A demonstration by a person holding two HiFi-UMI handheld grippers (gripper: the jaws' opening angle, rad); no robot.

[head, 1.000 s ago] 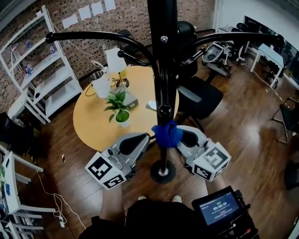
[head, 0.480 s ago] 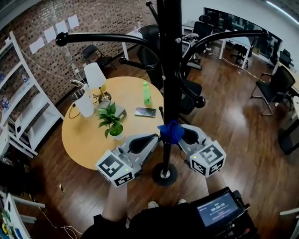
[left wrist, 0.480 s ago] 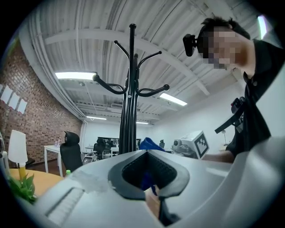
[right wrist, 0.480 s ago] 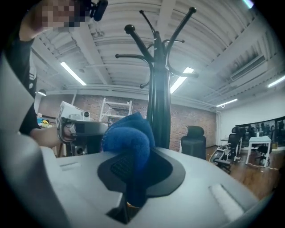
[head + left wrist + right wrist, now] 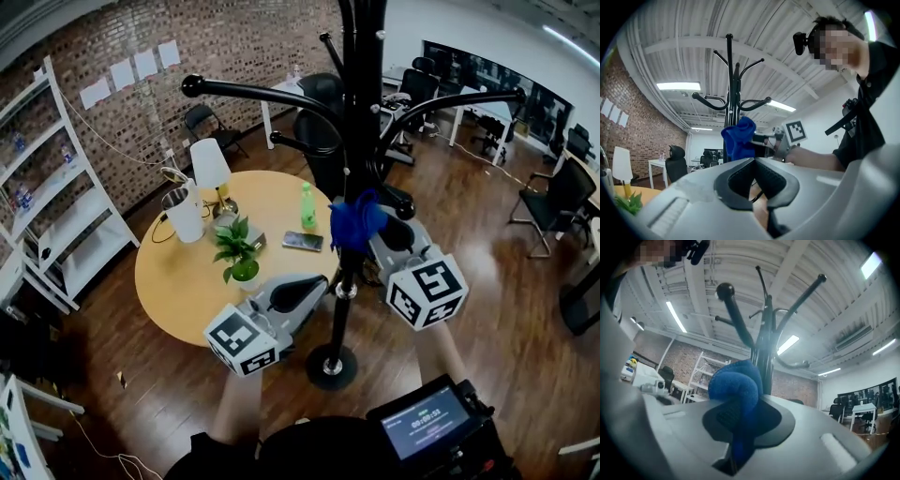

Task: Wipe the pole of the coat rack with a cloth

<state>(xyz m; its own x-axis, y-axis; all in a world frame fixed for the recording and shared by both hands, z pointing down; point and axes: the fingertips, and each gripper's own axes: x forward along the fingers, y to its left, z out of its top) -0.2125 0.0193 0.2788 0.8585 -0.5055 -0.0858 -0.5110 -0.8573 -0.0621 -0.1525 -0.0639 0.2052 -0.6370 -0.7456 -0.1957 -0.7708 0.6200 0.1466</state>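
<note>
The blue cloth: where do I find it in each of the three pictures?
Head view: blue cloth near the centre, against the coat rack pole.
Left gripper view: cloth just left of centre, in front of the pole.
Right gripper view: cloth at centre, pinched in the right tongs, with the pole behind.
Shared landmark: the black pole with its curved hooks.

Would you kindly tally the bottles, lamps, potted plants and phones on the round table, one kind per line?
Green bottle: 1
Lamp: 1
Potted plant: 1
Phone: 1
Total: 4
</note>
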